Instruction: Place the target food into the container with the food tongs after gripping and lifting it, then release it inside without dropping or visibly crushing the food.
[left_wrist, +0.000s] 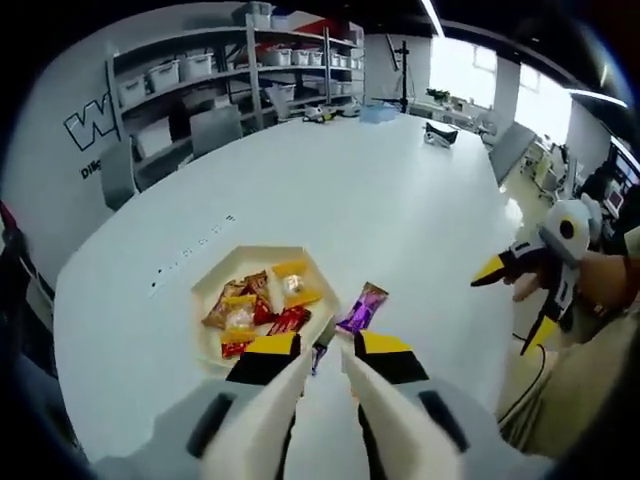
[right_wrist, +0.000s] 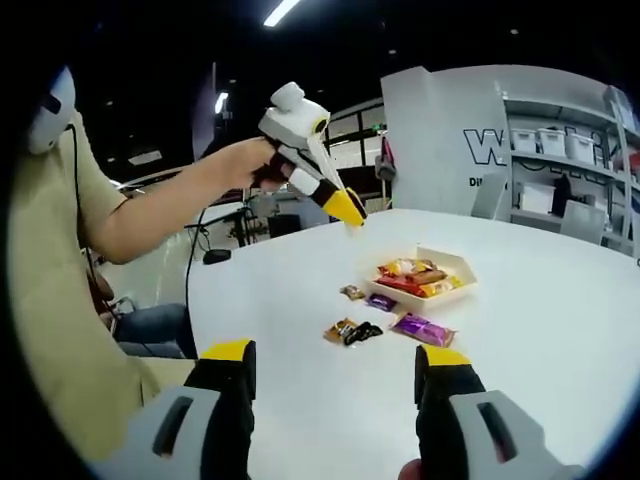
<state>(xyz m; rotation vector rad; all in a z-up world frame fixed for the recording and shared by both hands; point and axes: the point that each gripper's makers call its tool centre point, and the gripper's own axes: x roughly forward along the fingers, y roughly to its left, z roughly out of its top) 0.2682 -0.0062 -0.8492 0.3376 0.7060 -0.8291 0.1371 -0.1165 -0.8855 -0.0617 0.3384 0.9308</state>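
A cream hexagonal tray (left_wrist: 205, 290) (right_wrist: 466, 270) on the white table holds several wrapped candies (left_wrist: 262, 305) (right_wrist: 415, 277). A purple wrapped bar (left_wrist: 362, 307) (right_wrist: 422, 328) lies on the table just outside the tray, and a few small wrapped candies (right_wrist: 352, 332) lie loose near it. My left gripper (left_wrist: 324, 347) hovers above the tray's near edge, its jaws a narrow gap apart with nothing held. A small dark candy on the table shows through that gap. In the right gripper view, a hand holds the left gripper (right_wrist: 347, 207) high over the table. My right gripper (right_wrist: 335, 355) (left_wrist: 517, 302) is wide open and empty, off the table's side.
The big white table (left_wrist: 380, 190) stretches far beyond the tray. Grey shelves with bins (left_wrist: 200, 70) and chairs stand behind it. Small objects (left_wrist: 440, 132) sit at the far end. The person's arm and beige shirt (right_wrist: 60, 300) are beside the table edge.
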